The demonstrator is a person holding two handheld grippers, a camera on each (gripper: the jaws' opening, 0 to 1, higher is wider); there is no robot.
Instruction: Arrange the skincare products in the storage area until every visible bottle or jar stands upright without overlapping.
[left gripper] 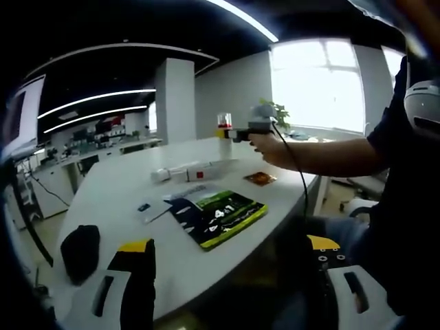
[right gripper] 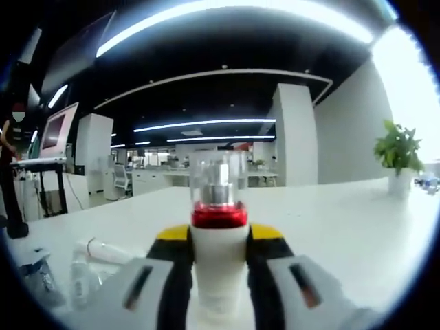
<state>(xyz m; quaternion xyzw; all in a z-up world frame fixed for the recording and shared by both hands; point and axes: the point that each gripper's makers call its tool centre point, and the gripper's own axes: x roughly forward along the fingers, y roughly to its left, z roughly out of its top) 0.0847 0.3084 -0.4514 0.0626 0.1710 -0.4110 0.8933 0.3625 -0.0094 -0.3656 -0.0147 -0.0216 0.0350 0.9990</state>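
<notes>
My right gripper (right gripper: pixel 218 237) is shut on a white pump bottle (right gripper: pixel 218 275) with a red ring and a clear cap, held upright between its yellow-tipped jaws. In the left gripper view, that bottle (left gripper: pixel 224 126) hangs above the far side of the white table (left gripper: pixel 124 185), with a person's hand on the right gripper (left gripper: pixel 232 133). Two white tubes (left gripper: pixel 189 172) lie flat on the table below it, and they also lie low at the left as tubes (right gripper: pixel 96 258). My left gripper (left gripper: pixel 230 278) stands open and holds nothing, near the table's front edge.
A green and yellow pouch (left gripper: pixel 218 214) lies flat mid-table, beside a small white sachet (left gripper: pixel 148 208). An orange packet (left gripper: pixel 260 179) is further back. A black object (left gripper: pixel 81 251) sits at the front left. A potted plant (right gripper: pixel 397 155) stands on the far right.
</notes>
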